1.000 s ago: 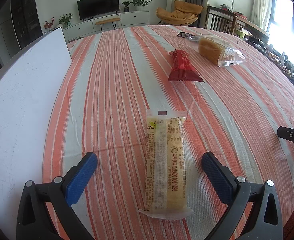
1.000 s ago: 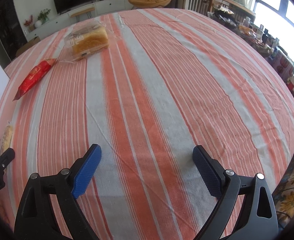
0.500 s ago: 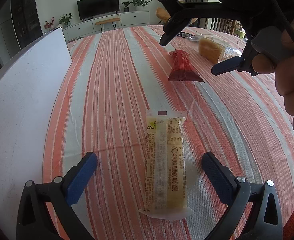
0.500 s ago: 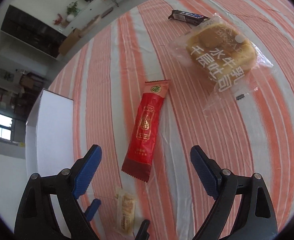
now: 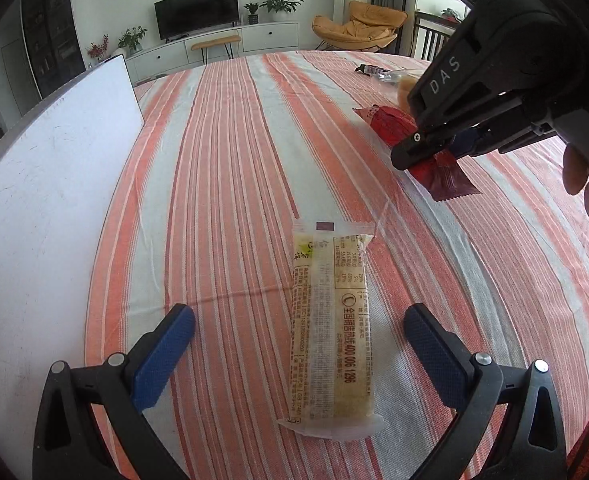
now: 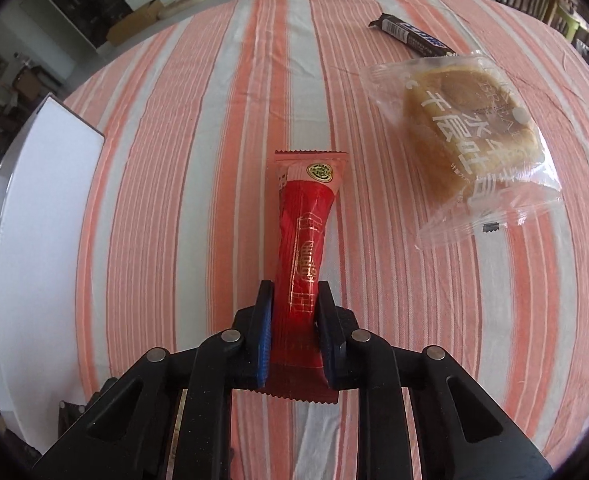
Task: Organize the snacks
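A red snack packet lies lengthwise on the striped tablecloth. My right gripper is closing on its near end, and both blue pads press into the wrapper. From the left wrist view, that right gripper reaches down onto the red packet at the right, with a hand behind it. A long pale yellow snack bar in a clear wrapper lies between the wide-open fingers of my left gripper, touching neither pad.
A white box stands along the left side of the table, also seen as the white box in the right wrist view. A bagged bread cake and a dark chocolate bar lie to the far right.
My right gripper swung across the table to the red packet, came down over its near end and closed on it. The left gripper and yellow bar stayed put.
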Demonstrator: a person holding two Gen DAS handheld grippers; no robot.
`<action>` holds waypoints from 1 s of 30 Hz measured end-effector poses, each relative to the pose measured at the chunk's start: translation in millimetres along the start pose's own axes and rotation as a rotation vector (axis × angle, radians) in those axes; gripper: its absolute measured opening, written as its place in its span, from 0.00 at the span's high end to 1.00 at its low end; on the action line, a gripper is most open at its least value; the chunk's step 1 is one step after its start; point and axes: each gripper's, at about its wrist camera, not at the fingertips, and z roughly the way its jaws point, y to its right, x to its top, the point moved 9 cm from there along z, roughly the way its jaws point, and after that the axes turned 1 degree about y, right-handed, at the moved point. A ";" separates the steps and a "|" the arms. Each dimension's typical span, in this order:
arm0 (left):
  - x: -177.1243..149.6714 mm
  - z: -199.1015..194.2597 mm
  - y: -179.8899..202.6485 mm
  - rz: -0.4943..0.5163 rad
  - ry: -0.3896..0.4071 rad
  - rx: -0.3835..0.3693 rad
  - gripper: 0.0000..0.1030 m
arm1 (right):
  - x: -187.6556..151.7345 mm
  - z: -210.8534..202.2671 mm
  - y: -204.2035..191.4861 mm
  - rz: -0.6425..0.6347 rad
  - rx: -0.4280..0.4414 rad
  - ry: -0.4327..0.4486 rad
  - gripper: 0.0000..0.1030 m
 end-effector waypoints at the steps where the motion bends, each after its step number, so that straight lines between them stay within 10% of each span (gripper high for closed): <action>1: 0.1 -0.1 0.0 0.000 0.000 0.000 0.00 | -6.3 -5.2 3.1 -0.029 -0.010 -0.005 0.81; 10: 0.3 -0.2 -0.1 0.000 0.000 0.000 0.00 | -82.6 -58.6 85.1 -0.094 -0.158 -0.011 0.81; 16: 0.1 0.0 0.0 0.000 0.000 0.000 0.00 | -135.6 -78.5 123.9 0.041 -0.200 0.177 0.79; 18: 0.0 0.0 0.0 0.000 0.000 0.000 0.00 | -142.4 -76.6 120.9 0.077 -0.197 0.251 0.75; 21: 0.1 0.0 0.0 0.000 0.000 0.000 0.00 | -147.9 -69.5 122.6 0.158 -0.166 0.293 0.39; 30: 0.3 -0.2 0.0 -0.001 0.000 0.001 0.00 | -143.9 -60.9 114.0 0.111 -0.251 0.320 0.17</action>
